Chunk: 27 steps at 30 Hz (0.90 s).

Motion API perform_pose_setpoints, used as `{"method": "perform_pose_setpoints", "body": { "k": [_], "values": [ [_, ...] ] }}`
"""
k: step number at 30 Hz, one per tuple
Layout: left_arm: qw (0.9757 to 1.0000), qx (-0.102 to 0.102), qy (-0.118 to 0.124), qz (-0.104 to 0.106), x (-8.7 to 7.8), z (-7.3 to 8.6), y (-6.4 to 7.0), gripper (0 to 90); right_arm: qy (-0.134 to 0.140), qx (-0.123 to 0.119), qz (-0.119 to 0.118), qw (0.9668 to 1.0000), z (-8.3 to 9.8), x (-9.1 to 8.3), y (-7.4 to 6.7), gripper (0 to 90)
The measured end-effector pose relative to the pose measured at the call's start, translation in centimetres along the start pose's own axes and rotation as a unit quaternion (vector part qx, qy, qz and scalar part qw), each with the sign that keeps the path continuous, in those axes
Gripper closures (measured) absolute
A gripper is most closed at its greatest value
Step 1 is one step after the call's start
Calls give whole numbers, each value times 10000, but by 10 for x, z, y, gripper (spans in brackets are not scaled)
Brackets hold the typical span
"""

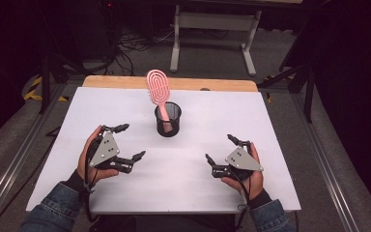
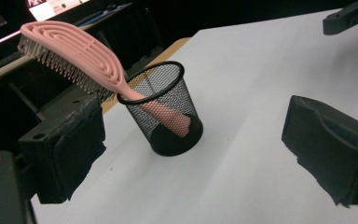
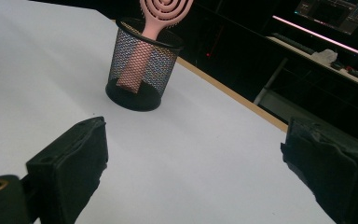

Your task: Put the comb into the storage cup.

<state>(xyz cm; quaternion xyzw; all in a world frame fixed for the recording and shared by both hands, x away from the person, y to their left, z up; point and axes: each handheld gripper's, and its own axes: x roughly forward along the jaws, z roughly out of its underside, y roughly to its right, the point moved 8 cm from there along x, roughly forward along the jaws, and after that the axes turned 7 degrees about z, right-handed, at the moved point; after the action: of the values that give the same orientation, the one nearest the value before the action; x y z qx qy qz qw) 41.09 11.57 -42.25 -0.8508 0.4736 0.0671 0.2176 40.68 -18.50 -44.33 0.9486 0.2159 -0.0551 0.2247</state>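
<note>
From the high view, the pink hairbrush (image 1: 158,92) is standing handle-down in the black mesh cup (image 1: 168,121), which sits on the white table (image 1: 270,145) a bit past the middle, toward the far edge. The brush head sticks out the top and leans toward the far left. The left gripper (image 1: 127,142) rests on the table to the near left of the cup, jaws spread wide with nothing between them, and the right gripper (image 1: 221,150) does the same on the near right, also gaping and empty. Both sit well apart from the cup, each held by a hand in a denim sleeve. In the left gripper view, the hairbrush (image 2: 74,56) leans over the cup's (image 2: 168,121) rim with its bristles facing down, the handle showing through the mesh, and the two black jaws stand far apart on either side of the frame. In the right gripper view, the cup (image 3: 140,70) sits ahead with the brush handle (image 3: 135,65) inside it, near the table's wooden edge, jaws wide here too.
</note>
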Motion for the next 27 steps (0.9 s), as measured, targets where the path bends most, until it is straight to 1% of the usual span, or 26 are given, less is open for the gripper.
{"method": "perform_pose_setpoints", "body": {
  "k": [2,4,7,8,9,11,13,15,18,19,22,26,27],
  "values": [
    [10000,-6,13,-1,-1,1,0,67,0,0,1,10000,0,0,0,72],
    [10000,-25,-38,-6,-2,7,1,67,-3,-4,-1,10000,0,0,-1,72],
    [10000,-36,-59,0,-3,10,2,67,0,-19,6,10000,0,-1,-1,72],
    [10000,-6,-91,-24,-5,11,1,67,-1,-12,5,10000,0,-1,-1,72],
    [9999,-48,-87,-31,-5,13,2,67,2,-14,8,10000,0,-1,-1,72],
    [9999,-6,-103,-41,-7,15,1,67,8,-20,23,10000,0,-2,0,72],
    [9999,-30,-129,-53,-8,18,2,67,-7,-26,14,10000,1,-3,0,72],
    [9998,-47,-182,-71,-10,23,3,67,-15,14,41,10000,2,-5,2,72],
    [9997,-40,-206,-101,-12,27,3,67,-10,23,68,10000,3,-7,4,72],
    [9997,-70,-209,-94,-13,28,4,66,-15,16,72,10000,3,-7,5,72],
    [9997,-50,-221,-94,-14,31,5,67,-13,34,76,10000,3,-8,5,72],
    [9994,-125,-282,-134,-20,39,5,67,-25,36,101,9999,5,-10,7,72],
    [9994,-125,-282,-134,-20,39,5,67,-25,36,101,9999,5,-10,7,72]
  ]
}}
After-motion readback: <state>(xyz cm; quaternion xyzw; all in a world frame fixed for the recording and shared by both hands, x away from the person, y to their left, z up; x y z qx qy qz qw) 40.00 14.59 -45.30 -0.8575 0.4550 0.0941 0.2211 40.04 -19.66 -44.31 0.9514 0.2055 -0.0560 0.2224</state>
